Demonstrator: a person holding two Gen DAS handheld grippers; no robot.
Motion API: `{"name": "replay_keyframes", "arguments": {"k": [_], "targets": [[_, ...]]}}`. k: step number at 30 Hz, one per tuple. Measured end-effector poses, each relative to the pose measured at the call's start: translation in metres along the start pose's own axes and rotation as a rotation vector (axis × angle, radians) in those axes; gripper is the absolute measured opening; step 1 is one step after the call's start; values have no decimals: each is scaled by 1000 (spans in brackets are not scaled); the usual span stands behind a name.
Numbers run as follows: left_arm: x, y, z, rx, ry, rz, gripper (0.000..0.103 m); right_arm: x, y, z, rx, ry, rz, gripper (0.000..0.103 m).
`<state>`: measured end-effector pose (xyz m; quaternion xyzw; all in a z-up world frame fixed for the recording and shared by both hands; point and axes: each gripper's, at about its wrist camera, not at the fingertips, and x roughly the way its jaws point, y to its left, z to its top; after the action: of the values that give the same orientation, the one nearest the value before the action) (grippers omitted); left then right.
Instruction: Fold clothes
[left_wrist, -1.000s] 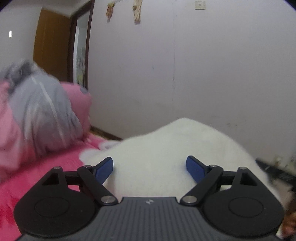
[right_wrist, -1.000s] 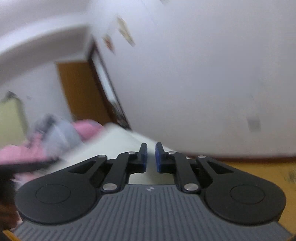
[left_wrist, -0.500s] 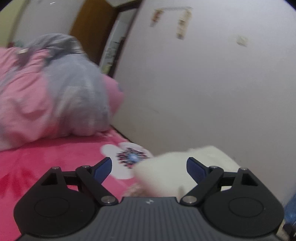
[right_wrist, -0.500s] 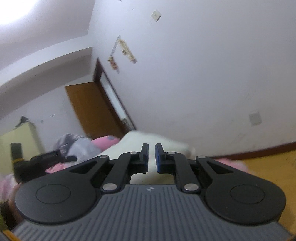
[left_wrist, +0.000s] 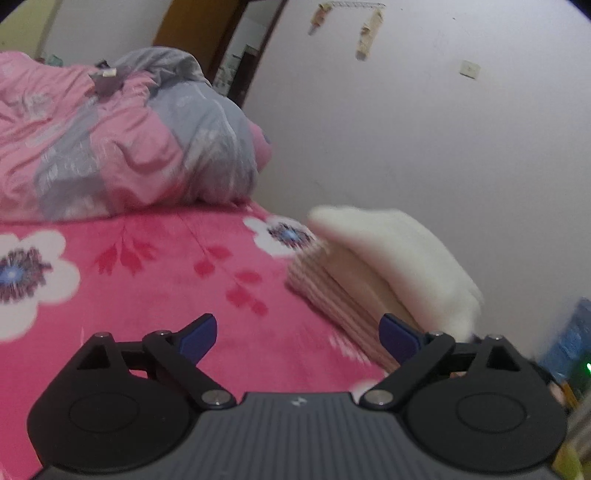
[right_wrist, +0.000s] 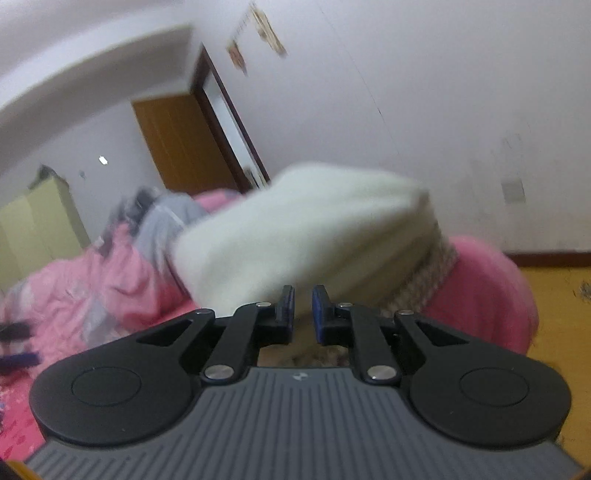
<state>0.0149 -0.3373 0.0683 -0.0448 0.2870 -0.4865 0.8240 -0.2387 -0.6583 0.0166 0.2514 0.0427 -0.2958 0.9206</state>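
Left wrist: left tool (left_wrist: 297, 334) opening, empty; right tool (right_wrist: 303, 308) (barely parted) opening, empty

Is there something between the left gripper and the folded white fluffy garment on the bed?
Nothing visible. The left gripper, its jaws opening, has only bare pink floral blanket ahead; the folded white fluffy garment lies ahead to its right.

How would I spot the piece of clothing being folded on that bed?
Start at the bright pink flowered bedspread by the white wall. At its edge lies a folded cream fleece garment. Unlike the crumpled pink and grey quilt heaped behind, it is pale, fluffy, with a ribbed beige hem.
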Motion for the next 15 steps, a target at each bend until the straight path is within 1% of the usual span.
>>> {"name": "replay_keyframes", "arguments": {"k": [2,3,6,8,11,12,13,14,15], "targets": [[-12,-5,-14,-13,10,-39,101,-14,7,-3,8,-5,-12,11],[-17,-9,-21,-8,17,-56,102,-24,10,-4,9,-8,-16,12],[-29,-21,-40,38,49,-80,102,-58,19,-13,4,-12,-26,21],[-36,-29,-51,64,68,-95,103,-78,26,-22,-29,29,-40,25],[-48,-40,-63,85,74,-112,103,-107,42,-40,-86,126,-50,37],[-53,-43,-65,91,71,-115,103,-116,48,-46,-101,153,-52,46],[-59,-46,-67,98,68,-118,103,-125,55,-53,-116,179,-55,52],[-64,-48,-69,106,66,-121,103,-133,62,-59,-125,201,-55,55],[-67,-51,-69,116,65,-120,103,-139,69,-64,-129,220,-53,59]]}}
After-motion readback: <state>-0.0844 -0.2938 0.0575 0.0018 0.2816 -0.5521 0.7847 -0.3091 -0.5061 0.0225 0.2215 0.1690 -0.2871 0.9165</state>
